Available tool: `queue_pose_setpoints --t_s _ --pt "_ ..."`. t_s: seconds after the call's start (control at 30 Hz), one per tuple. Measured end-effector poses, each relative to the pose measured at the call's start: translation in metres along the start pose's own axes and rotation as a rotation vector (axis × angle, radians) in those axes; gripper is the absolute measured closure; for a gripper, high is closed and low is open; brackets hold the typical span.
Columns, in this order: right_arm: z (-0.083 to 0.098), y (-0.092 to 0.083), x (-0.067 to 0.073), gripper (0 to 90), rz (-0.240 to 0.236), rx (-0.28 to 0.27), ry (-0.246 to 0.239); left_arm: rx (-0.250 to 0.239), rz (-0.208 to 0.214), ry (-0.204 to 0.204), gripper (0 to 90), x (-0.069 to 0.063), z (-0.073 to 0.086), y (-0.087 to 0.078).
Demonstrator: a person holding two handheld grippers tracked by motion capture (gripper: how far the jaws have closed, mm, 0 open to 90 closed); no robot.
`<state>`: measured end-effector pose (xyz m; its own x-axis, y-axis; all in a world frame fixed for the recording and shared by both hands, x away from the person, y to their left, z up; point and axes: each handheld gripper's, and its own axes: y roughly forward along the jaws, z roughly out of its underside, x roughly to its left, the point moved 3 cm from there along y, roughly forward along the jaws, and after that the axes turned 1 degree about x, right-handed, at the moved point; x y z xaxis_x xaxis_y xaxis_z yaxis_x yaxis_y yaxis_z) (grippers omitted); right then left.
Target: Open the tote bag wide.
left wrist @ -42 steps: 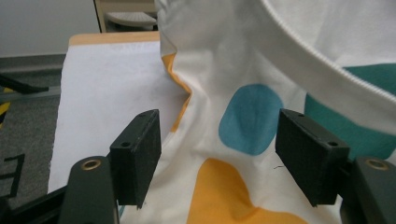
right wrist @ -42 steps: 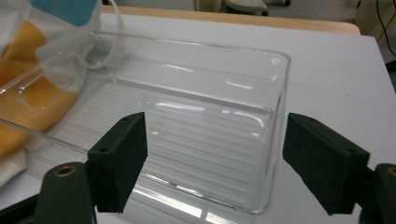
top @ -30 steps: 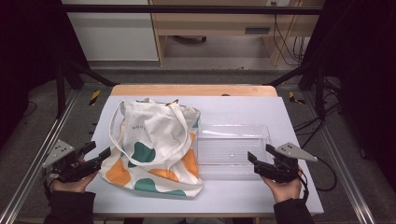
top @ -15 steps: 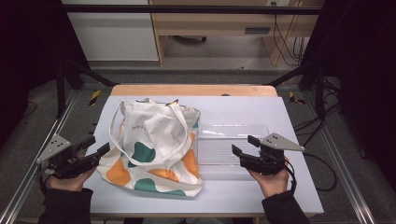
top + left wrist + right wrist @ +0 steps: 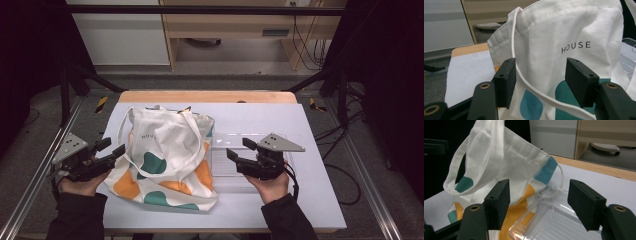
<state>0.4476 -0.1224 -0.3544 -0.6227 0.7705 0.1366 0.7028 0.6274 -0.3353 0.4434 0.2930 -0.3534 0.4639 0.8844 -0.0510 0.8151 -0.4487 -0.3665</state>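
Note:
A white cloth bag (image 5: pixel 167 160) with teal and orange blobs and the word HOUSE lies on the table, its straps draped over it. My left gripper (image 5: pixel 114 147) hovers at the bag's left edge, open; its jaws have just been closing, and in the left gripper view (image 5: pixel 540 80) a strap (image 5: pixel 529 85) and bag cloth (image 5: pixel 574 30) lie beyond the gap, untouched. My right gripper (image 5: pixel 240 148) is open over a clear plastic tray (image 5: pixel 300 172) and points at the bag; its jaws have narrowed slightly. In the right gripper view (image 5: pixel 539 202) the bag (image 5: pixel 506 162) overlaps the tray (image 5: pixel 554 220).
A pale sheet (image 5: pixel 260 120) covers the table, with a wooden edge (image 5: pixel 207 96) at the back. Metal frame rails (image 5: pixel 30 190) run along both sides. Cables (image 5: pixel 345 175) lie on the floor at the right.
My right gripper has moved left and a little up, from the tray's right end to over the tray near the bag. My left gripper has risen slightly beside the bag.

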Motion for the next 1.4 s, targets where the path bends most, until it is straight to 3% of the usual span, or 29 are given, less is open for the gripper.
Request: queue_pose_setpoints --t_s 0.1,0.43,0.63,0.77,0.9,1.07,1.4 --pt "-0.003 0.005 0.005 34.8 -0.014 -0.004 -0.007 0.006 0.002 0.021 43.3 -0.004 -0.005 0.007" --pt "-0.012 0.022 0.023 34.7 -0.054 -0.01 -0.013 0.034 0.025 0.03 47.1 -0.015 -0.008 0.028" --pt "-0.014 0.034 0.032 34.4 -0.076 -0.002 -0.017 0.081 0.0 0.033 49.8 -0.016 -0.002 0.044" --pt "-0.015 0.04 0.037 33.8 -0.088 0.003 -0.023 0.103 0.0 0.038 57.0 -0.016 0.002 0.048" --pt "-0.014 0.047 0.042 33.5 -0.1 0.013 -0.022 0.122 0.012 0.028 70.3 -0.012 0.007 0.051" --pt "-0.012 0.067 0.055 33.2 -0.123 0.04 -0.026 0.126 0.029 0.019 82.6 -0.011 0.01 0.052" --pt "-0.006 0.102 0.07 34.9 -0.119 0.089 -0.045 0.128 0.051 0.02 88.2 -0.013 0.011 0.048"
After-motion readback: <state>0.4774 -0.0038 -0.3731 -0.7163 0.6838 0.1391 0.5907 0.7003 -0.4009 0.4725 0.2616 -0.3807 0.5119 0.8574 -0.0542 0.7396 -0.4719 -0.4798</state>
